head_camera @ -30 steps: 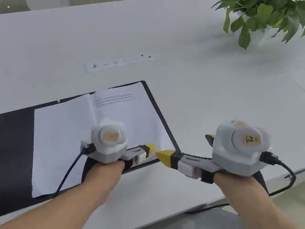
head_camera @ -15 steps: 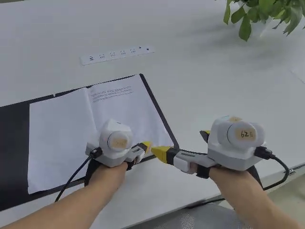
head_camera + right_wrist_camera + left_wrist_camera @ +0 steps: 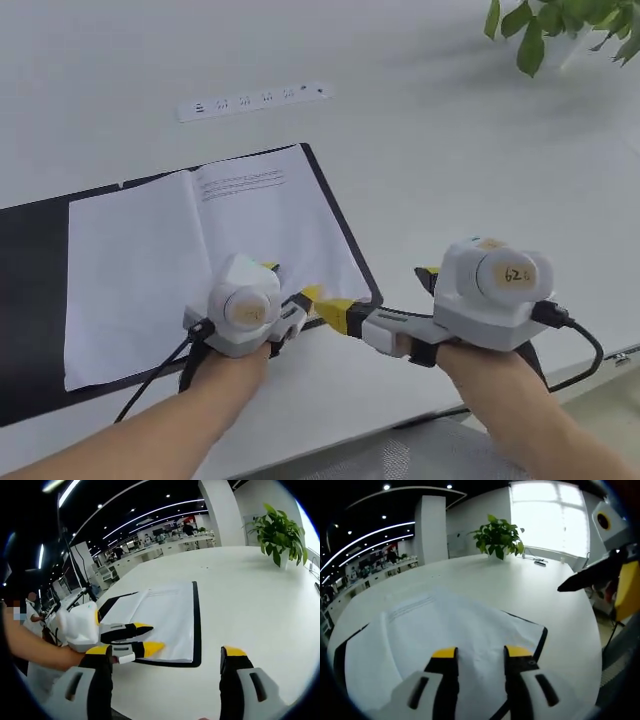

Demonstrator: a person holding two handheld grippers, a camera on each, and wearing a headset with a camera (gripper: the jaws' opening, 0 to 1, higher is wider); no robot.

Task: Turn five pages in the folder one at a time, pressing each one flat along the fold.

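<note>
Head view: an open black folder lies on the white bench, its long axis running left to right and its fold pointing away from the person. Printed lines head the right page, too small to read. The left gripper, jaws parted, is at that page's near corner. The right gripper, jaws spread wide, is just beside it; its label reads "62".
</note>
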